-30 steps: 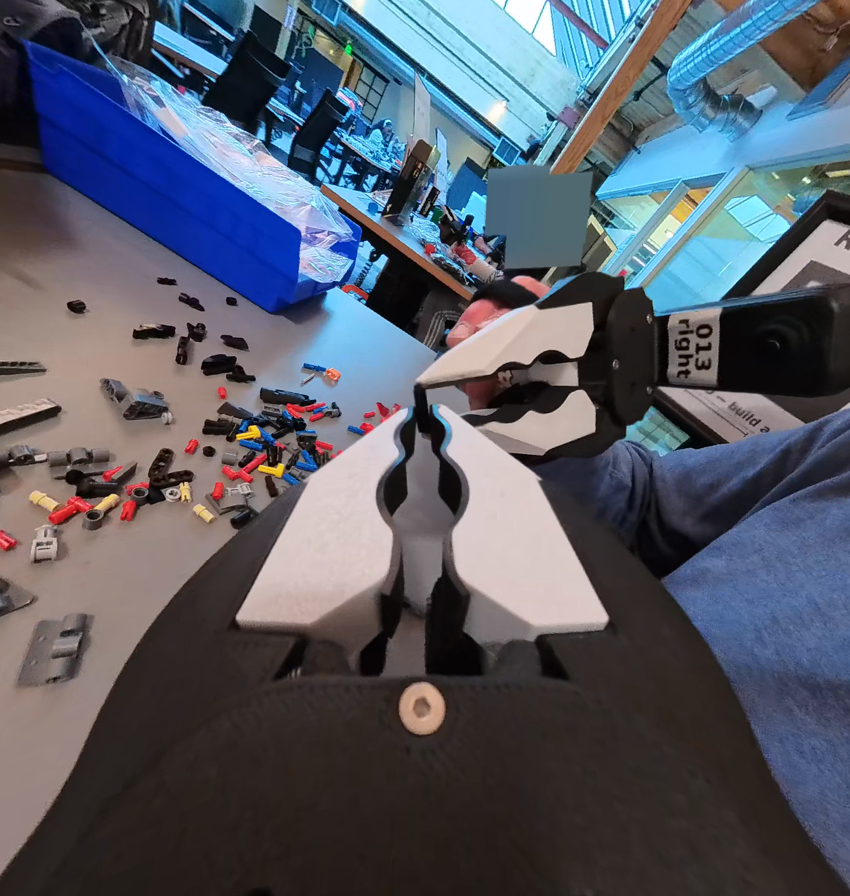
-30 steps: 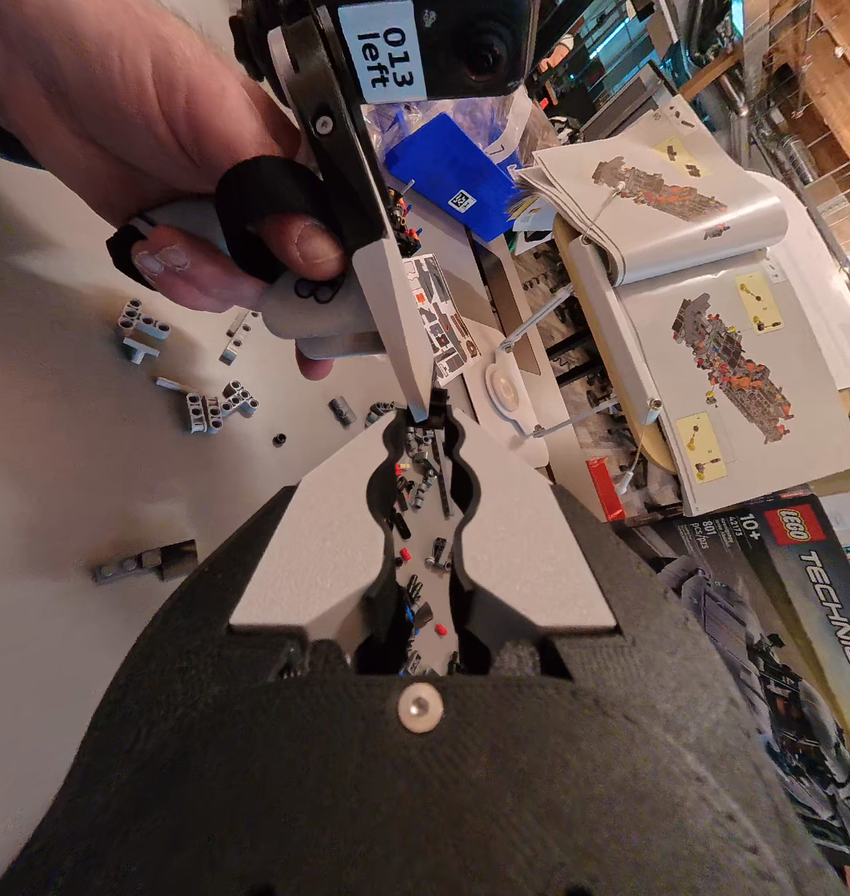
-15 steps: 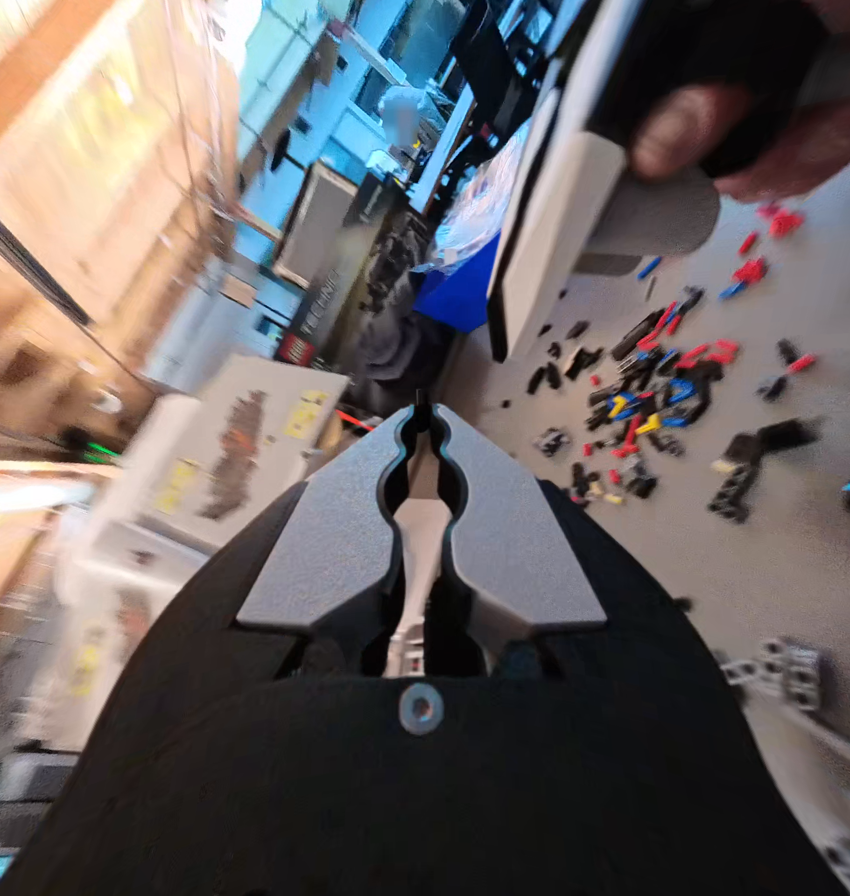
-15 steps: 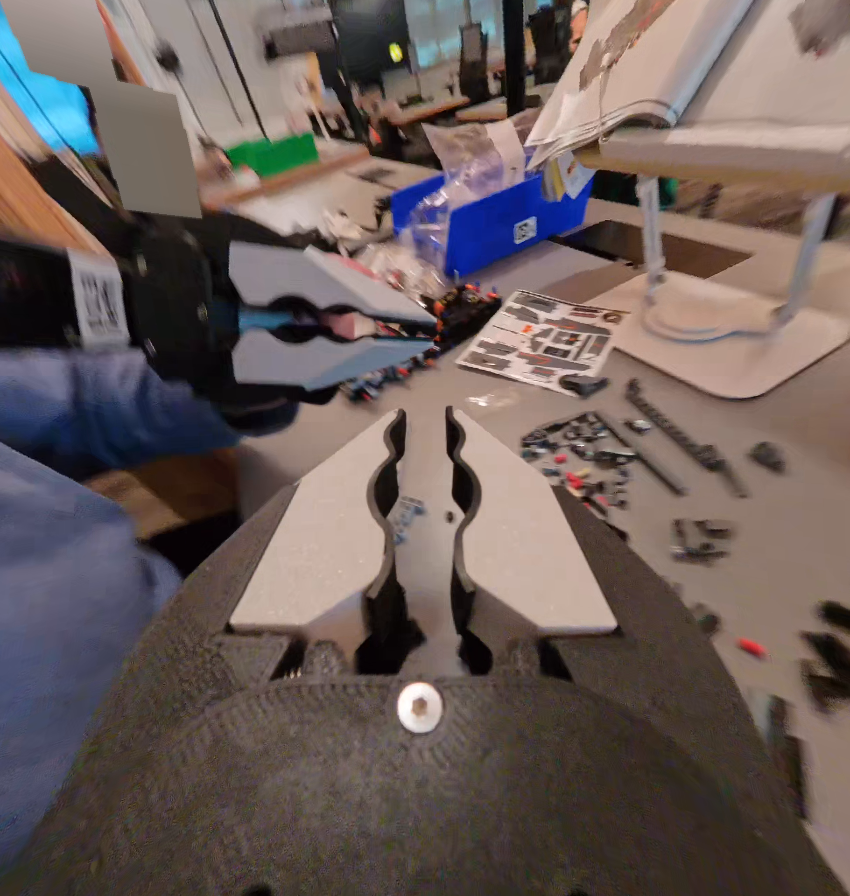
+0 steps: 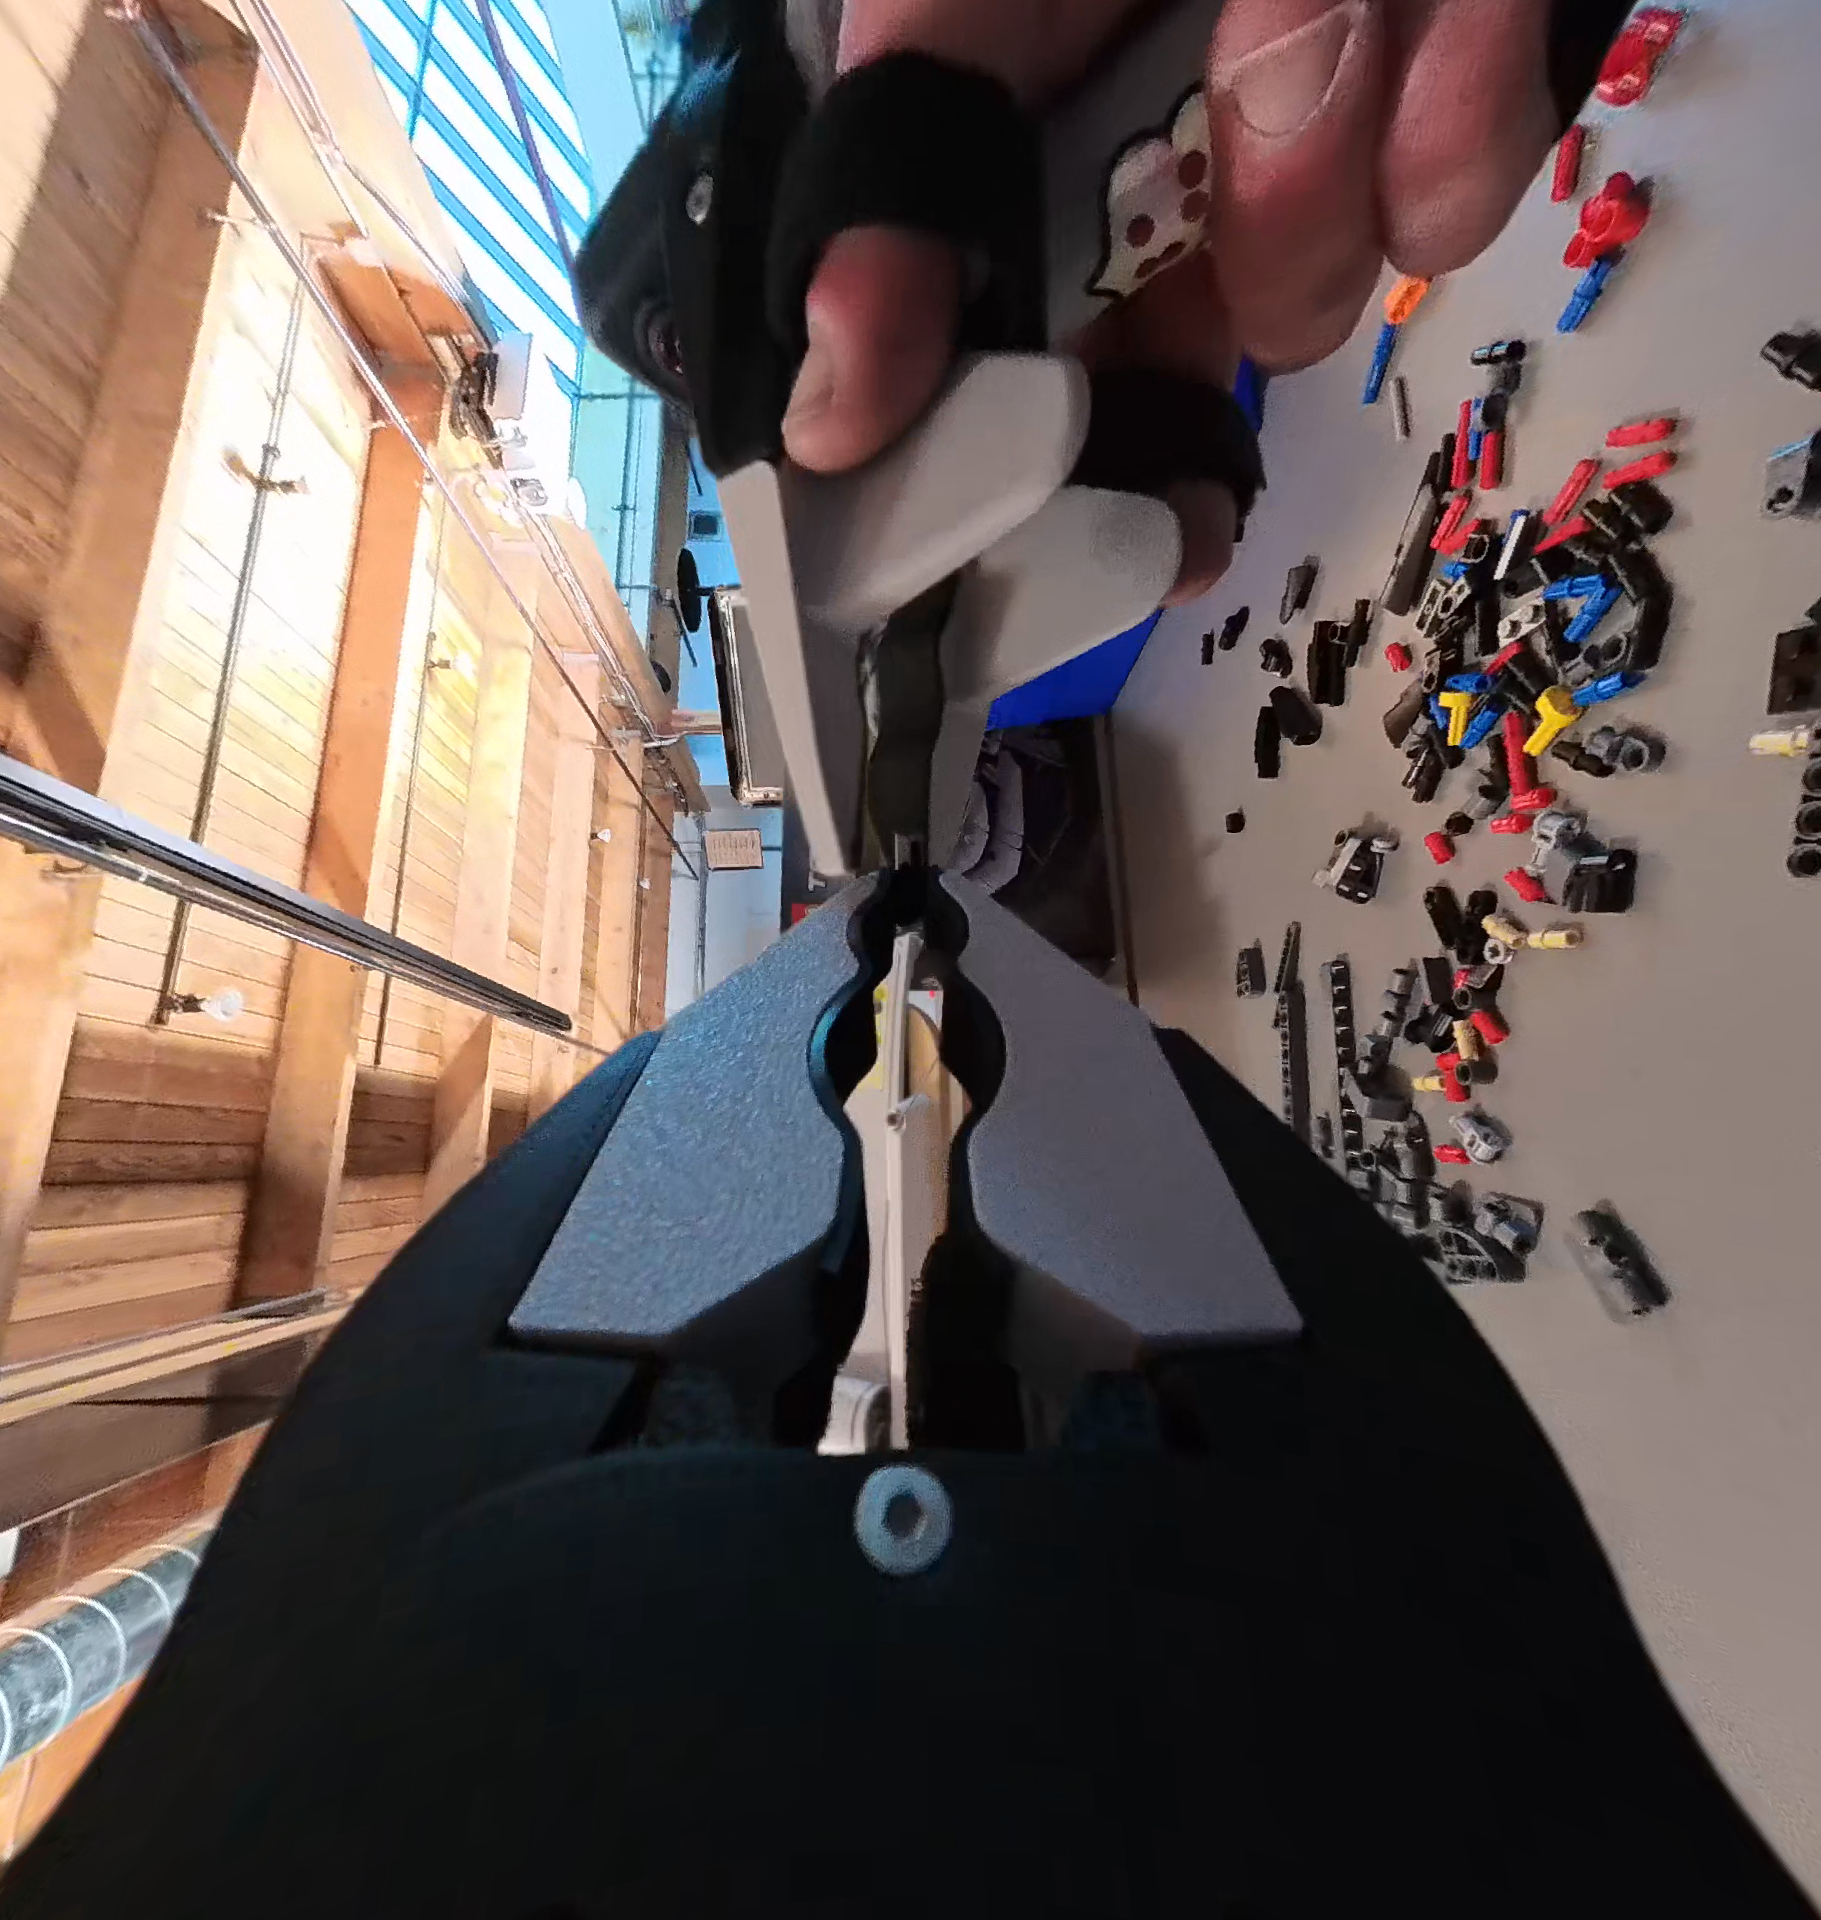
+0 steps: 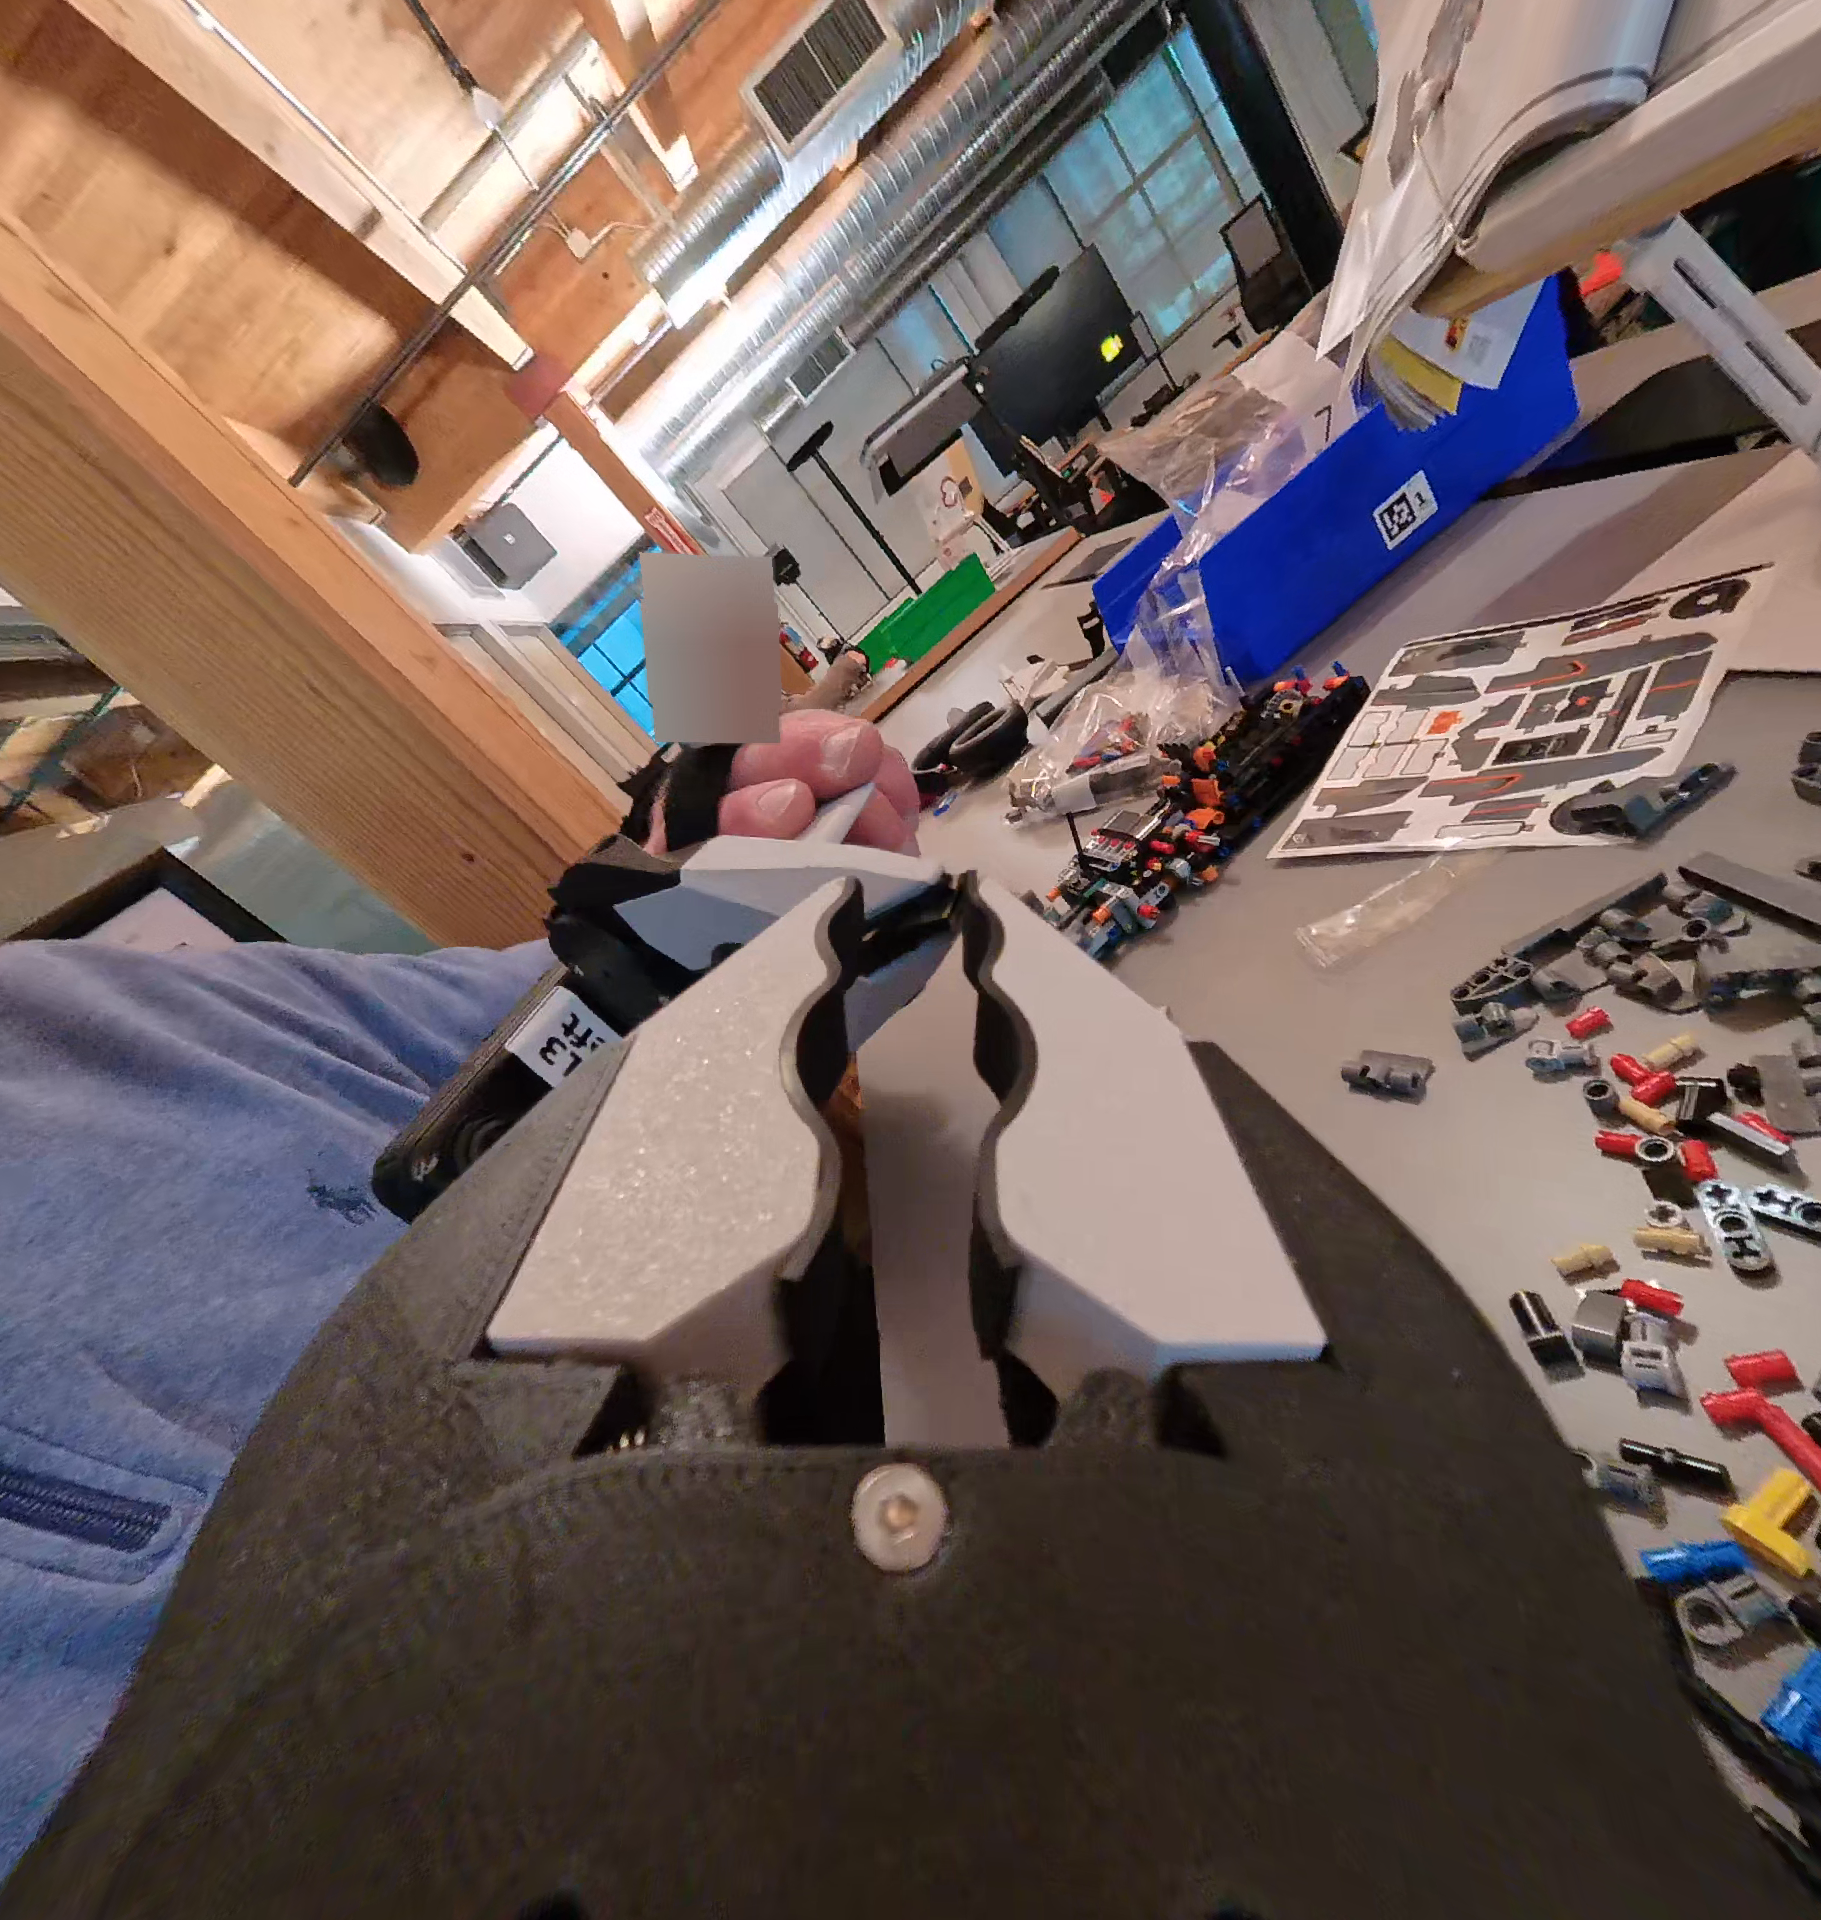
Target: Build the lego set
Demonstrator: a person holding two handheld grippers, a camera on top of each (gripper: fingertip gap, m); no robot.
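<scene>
Orange-black lego build (image 6: pixel 1176 800) shows only in right wrist view.

Matt grainy plastic fingers (image 6: pixel 1124 1122), smooth grey table (image 6: pixel 1249 997), glossy plastic pieces (image 6: pixel 1664 1122).

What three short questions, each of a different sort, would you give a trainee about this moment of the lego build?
1. True or false: the sticker sheet lies inside the blue bin.
2. What does the left gripper pinch at its tips? A) a small black piece B) a yellow piece C) the sticker sheet
3. Short answer: are the tips of the right gripper and the left gripper far apart or close together?

Key
1. False: it lies flat on the table, in front of the bin.
2. A
3. Close together, almost touching.
</scene>
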